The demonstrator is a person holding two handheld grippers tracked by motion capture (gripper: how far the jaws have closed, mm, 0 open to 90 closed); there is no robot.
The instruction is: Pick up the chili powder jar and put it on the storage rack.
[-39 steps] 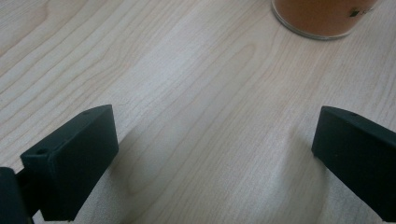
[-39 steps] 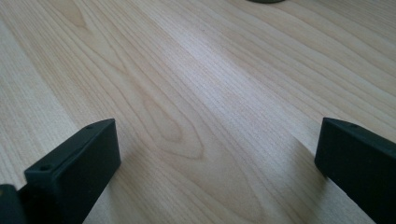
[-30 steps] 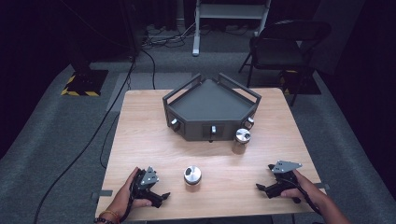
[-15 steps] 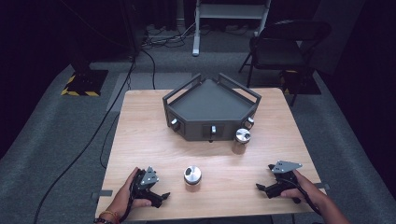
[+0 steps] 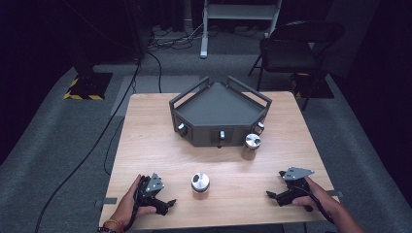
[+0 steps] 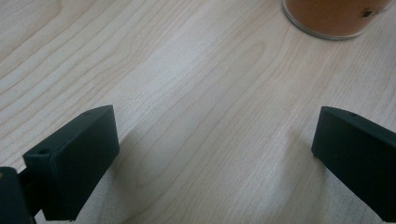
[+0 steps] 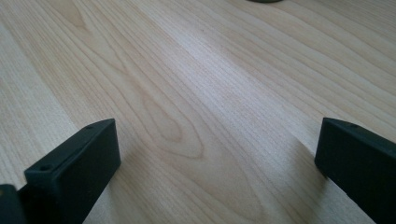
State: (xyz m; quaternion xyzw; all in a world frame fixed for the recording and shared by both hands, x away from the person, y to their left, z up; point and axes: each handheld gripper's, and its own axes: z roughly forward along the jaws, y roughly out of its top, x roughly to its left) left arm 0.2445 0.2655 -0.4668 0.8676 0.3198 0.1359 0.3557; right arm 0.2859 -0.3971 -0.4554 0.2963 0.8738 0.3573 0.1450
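Both your left gripper (image 5: 167, 201) and right gripper (image 5: 270, 194) rest wide open, empty, on the counter (image 5: 160, 150); approach the near jar (image 5: 199, 182) level, fingers straddling its body.

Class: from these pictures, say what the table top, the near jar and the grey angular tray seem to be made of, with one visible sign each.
Pale table top: wood or wood-look laminate, matt, with clear grain lines. Small near jar: shiny silver lid, probably metal; see-through wall, glass or plastic, orange-brown inside in the left gripper view. Dark grey angular tray: likely painted metal or plastic, with an even, dull surface.
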